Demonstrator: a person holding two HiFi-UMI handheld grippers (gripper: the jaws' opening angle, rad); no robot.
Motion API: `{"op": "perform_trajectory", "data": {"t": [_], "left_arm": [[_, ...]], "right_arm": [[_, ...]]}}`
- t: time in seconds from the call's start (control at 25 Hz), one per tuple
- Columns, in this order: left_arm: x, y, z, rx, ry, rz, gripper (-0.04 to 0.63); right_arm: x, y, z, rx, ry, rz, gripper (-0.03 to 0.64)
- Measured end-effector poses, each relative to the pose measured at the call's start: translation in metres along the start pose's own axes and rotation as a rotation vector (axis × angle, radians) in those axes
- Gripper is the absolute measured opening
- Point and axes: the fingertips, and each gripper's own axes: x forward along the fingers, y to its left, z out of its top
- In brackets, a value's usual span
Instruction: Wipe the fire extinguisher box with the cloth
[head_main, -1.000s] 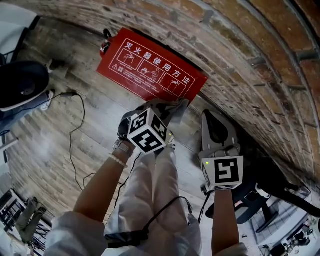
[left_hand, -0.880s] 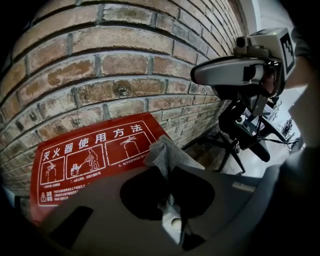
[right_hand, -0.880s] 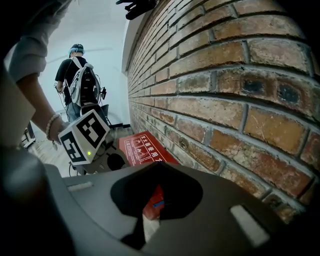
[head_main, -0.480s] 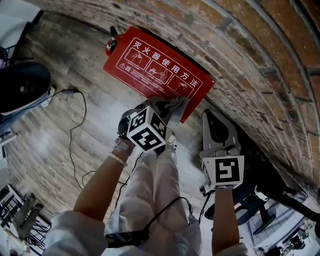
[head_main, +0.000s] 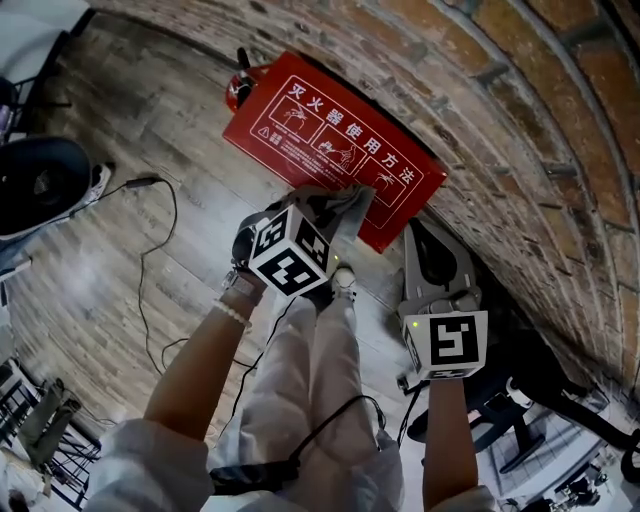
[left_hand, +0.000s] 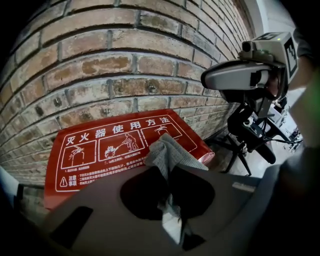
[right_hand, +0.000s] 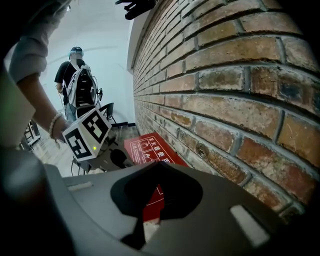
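Brick wall (head_main: 480, 110) above a plank floor (head_main: 130, 130): the setting. Item one, my left gripper (left_hand: 167, 176): jaws closed tight on a grey cloth (left_hand: 167, 152), which is pinched between the pads, its free end bunching out past the tips. Item two, fire extinguisher box (left_hand: 112, 145): red, flat panel with white diagrams and lettering, lying on the floor along the foot of the wall; the cloth's free end sits over its near right part, though I cannot tell how firmly it presses. Item three, my right gripper (right_hand: 157, 167): jaws brought together at the tips, nothing held, kept off to the right of the box beside the wall and clear of the cloth. Item four, black cable (head_main: 150, 230): trailing over the floor to the left, well apart from the box. Item five, person with a backpack (right_hand: 80, 82): standing far down the room.
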Motion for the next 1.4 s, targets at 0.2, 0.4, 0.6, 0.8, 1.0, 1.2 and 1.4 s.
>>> {"op": "perform_trajectory", "data": {"t": [0.2, 0.4, 0.6, 0.8, 1.0, 1.2, 1.4], "left_arm": [[-0.009, 0.018, -0.008, -0.024, -0.012, 0.025, 0.014], [-0.017, 0.039, -0.016, -0.038, -0.017, 0.050, 0.015], [-0.026, 0.058, -0.023, -0.062, -0.026, 0.077, 0.015], [-0.036, 0.079, -0.031, -0.073, -0.031, 0.109, 0.015], [-0.048, 0.104, -0.041, -0.097, -0.035, 0.159, 0.015], [-0.059, 0.127, -0.050, -0.119, -0.040, 0.202, 0.015], [-0.069, 0.150, -0.058, -0.134, -0.041, 0.248, 0.015]], "right_arm": [[0.010, 0.010, 0.007, -0.019, 0.004, 0.017, 0.009], [0.021, 0.018, 0.011, -0.017, 0.005, 0.025, 0.009], [0.030, 0.028, 0.016, -0.033, 0.012, 0.042, 0.009], [0.041, 0.038, 0.022, -0.043, 0.013, 0.057, 0.009], [0.049, 0.046, 0.026, -0.052, 0.014, 0.072, 0.009], [0.055, 0.054, 0.029, -0.057, 0.018, 0.085, 0.009], [0.059, 0.057, 0.032, -0.060, 0.017, 0.087, 0.009]]}}
